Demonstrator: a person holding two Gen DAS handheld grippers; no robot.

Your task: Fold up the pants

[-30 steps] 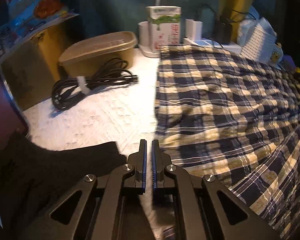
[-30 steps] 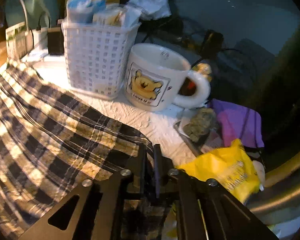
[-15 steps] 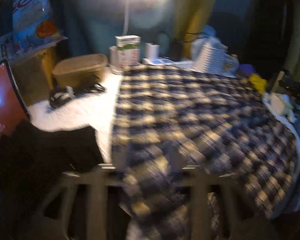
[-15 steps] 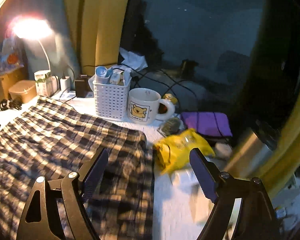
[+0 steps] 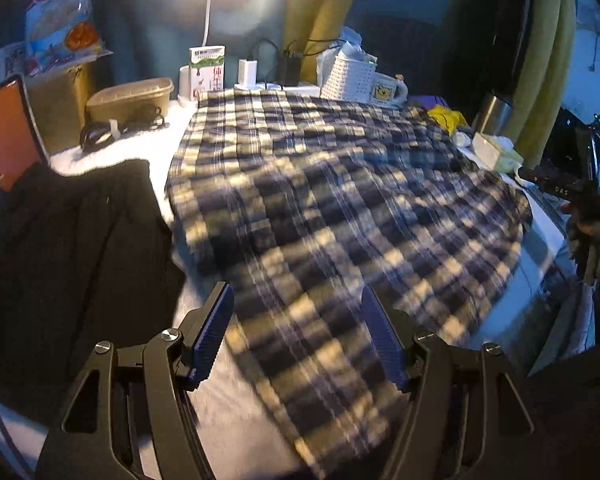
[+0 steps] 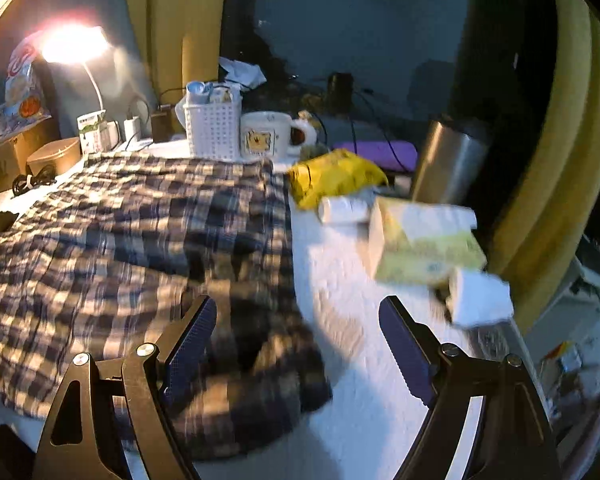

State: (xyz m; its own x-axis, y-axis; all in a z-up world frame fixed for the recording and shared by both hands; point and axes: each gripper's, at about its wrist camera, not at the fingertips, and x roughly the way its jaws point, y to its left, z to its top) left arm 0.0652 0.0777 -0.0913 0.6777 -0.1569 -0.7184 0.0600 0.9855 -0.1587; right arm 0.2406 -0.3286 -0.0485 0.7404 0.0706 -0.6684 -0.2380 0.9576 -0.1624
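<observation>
The plaid navy-and-cream pants (image 5: 332,200) lie spread flat over the white table cover (image 5: 140,148), reaching from the back to the near edge. In the right wrist view the pants (image 6: 140,240) fill the left half. My left gripper (image 5: 300,336) is open and empty, raised above the near hem of the pants. My right gripper (image 6: 296,344) is open and empty, above the pants' right near corner and the bare white cover (image 6: 340,320).
A black garment (image 5: 72,248) lies left of the pants. At the back stand a lidded tub (image 5: 130,94), coiled cable (image 5: 120,126), carton (image 5: 206,68), white basket (image 6: 212,128) and bear mug (image 6: 268,134). Right: yellow bag (image 6: 332,174), steel flask (image 6: 448,160), tissue box (image 6: 424,240).
Both grippers have opened, let go of the pants' far edge and pulled back and up toward the near side. The pants now lie flat.
</observation>
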